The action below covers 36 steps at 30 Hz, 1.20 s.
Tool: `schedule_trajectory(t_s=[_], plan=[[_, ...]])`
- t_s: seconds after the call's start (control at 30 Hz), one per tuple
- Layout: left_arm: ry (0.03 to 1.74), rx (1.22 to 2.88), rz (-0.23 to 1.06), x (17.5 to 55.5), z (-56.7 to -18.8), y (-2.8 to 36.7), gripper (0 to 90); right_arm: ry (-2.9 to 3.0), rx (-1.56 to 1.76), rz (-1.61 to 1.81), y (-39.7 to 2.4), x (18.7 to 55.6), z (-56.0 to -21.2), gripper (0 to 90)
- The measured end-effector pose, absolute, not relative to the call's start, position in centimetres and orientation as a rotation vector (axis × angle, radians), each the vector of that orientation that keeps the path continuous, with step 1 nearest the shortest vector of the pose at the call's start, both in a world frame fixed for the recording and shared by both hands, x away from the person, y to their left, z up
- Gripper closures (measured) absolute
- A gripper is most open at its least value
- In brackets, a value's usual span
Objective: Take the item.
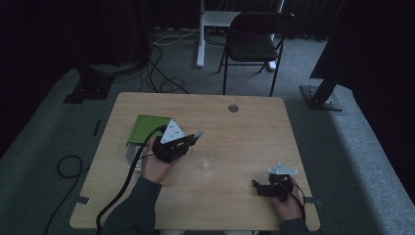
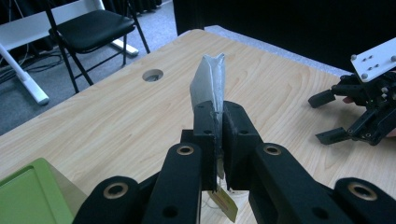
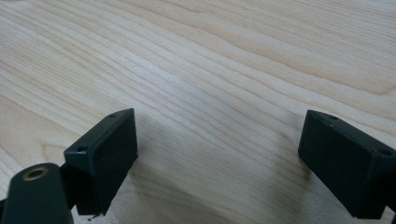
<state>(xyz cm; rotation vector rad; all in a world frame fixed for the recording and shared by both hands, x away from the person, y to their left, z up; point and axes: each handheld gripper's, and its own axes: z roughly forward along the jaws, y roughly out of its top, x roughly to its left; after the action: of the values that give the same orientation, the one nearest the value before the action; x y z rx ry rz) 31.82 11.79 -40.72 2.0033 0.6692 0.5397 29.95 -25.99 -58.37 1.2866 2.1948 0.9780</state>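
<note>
From above, the left gripper (image 1: pixel 188 141) holds a tea bag (image 1: pixel 198 134) over the counter (image 1: pixel 244 127), beside a green box (image 1: pixel 147 128). In the left gripper view, its jaws pinch the tea bag (image 2: pixel 208 81) tight. In the right gripper view, the right gripper (image 3: pixel 217 156) is wide open, holding nothing.

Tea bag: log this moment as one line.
left gripper: shut on tea bag | right gripper: open | glass cup: on table
</note>
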Motion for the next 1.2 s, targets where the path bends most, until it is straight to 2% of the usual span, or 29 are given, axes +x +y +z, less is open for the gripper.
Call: schedule_trajectory(t_s=[1.2], plan=[[0.664, 2.001, 0.486, 33.4, -41.9, 10.2, 86.2, 2.194, 1.288, 0.978, -26.0, 29.9, -58.4, 11.3]])
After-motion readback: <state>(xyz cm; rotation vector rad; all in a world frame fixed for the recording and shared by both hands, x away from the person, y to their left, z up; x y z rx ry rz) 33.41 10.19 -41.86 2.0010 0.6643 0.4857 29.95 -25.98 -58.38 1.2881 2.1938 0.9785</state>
